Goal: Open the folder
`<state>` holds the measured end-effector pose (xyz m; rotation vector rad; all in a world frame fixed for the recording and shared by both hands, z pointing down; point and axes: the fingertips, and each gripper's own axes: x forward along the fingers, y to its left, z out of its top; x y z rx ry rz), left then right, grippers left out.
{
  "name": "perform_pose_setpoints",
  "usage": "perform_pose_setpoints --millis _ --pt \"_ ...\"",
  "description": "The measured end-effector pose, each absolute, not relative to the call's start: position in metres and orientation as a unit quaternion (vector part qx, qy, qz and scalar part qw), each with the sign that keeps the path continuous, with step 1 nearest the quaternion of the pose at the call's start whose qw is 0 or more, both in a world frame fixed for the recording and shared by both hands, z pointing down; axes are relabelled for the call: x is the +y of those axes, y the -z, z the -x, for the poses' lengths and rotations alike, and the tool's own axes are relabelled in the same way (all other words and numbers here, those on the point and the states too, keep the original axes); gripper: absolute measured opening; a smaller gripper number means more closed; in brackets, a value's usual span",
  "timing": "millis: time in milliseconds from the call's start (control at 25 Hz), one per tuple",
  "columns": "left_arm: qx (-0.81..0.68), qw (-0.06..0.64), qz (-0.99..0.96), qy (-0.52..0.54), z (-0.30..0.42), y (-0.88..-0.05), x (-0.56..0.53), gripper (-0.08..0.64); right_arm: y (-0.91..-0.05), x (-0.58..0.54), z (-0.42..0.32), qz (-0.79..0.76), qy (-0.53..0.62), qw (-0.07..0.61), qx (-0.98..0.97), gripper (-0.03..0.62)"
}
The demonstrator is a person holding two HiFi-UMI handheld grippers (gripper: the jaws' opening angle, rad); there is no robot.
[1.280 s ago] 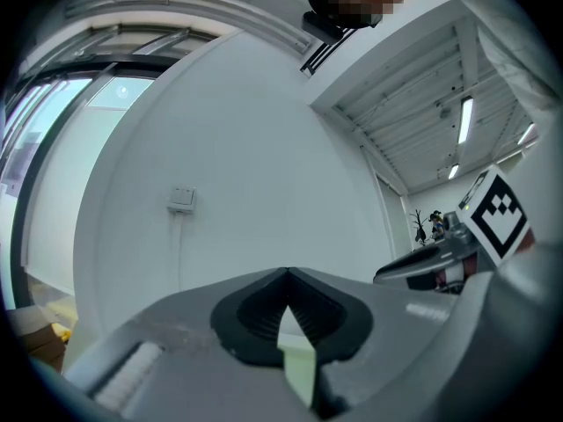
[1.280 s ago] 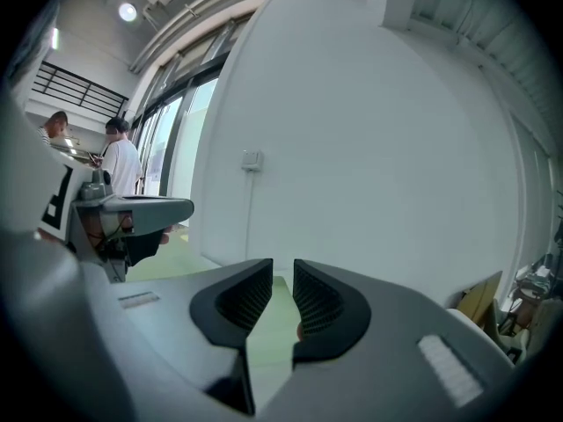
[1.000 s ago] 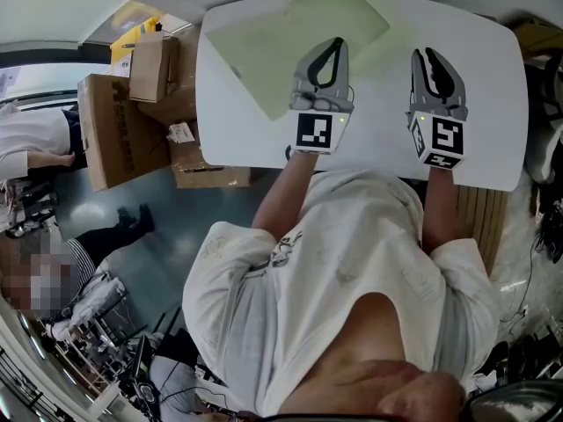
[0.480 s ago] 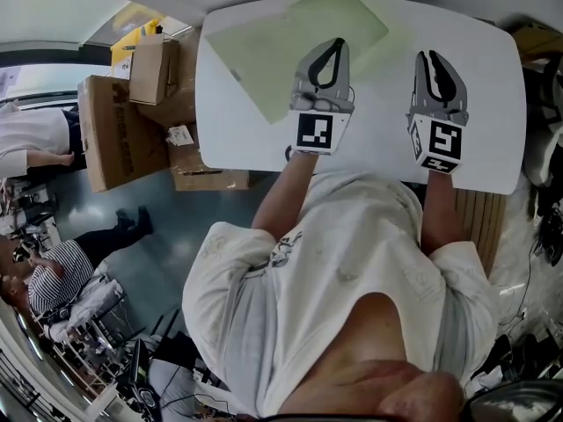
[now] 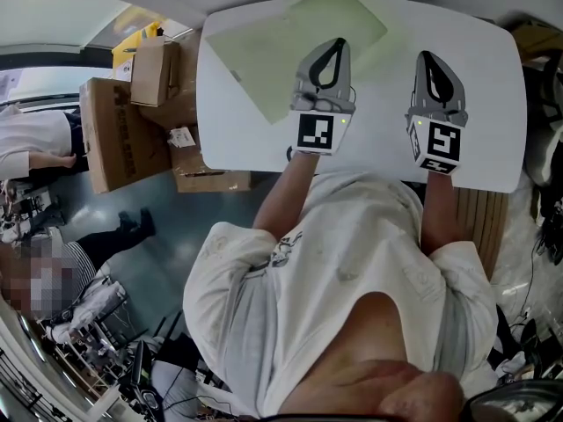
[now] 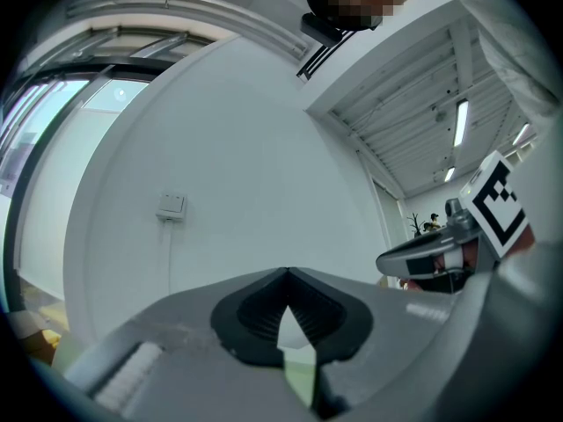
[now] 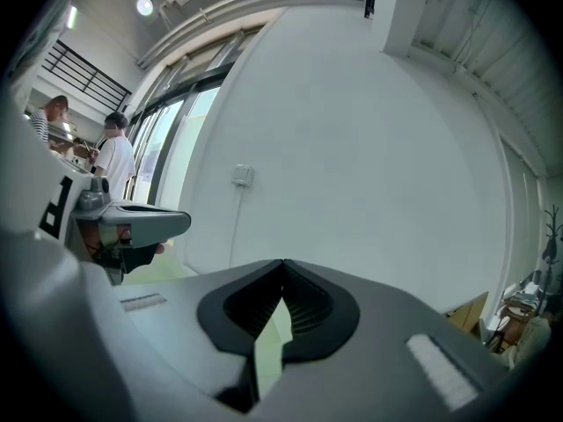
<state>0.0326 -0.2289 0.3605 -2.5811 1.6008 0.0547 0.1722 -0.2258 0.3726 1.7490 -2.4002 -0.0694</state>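
A pale green folder lies flat and closed on the far left part of the white table. My left gripper rests at the folder's near right edge, jaws shut with the tips meeting; nothing shows between them. To the right of the folder, over bare table, my right gripper has just been closing and is now shut, tips together, with nothing between the jaws. Both point level toward a white wall. Each gripper view shows the other gripper off to the side.
Cardboard boxes stand on the floor left of the table. A wooden slatted piece sits below the table's near right corner. People stand at the far left. A wall switch is ahead.
The right gripper's jaws have drawn together from partly open to shut. The left gripper and the folder have not moved.
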Motion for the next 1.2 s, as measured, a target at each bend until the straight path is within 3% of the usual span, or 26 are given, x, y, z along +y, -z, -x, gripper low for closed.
perform_pose_setpoints --millis 1200 --pt "0.538 0.044 0.842 -0.022 -0.026 -0.362 -0.224 -0.006 -0.378 -0.226 -0.171 -0.578 0.027 0.104 -0.809 0.002"
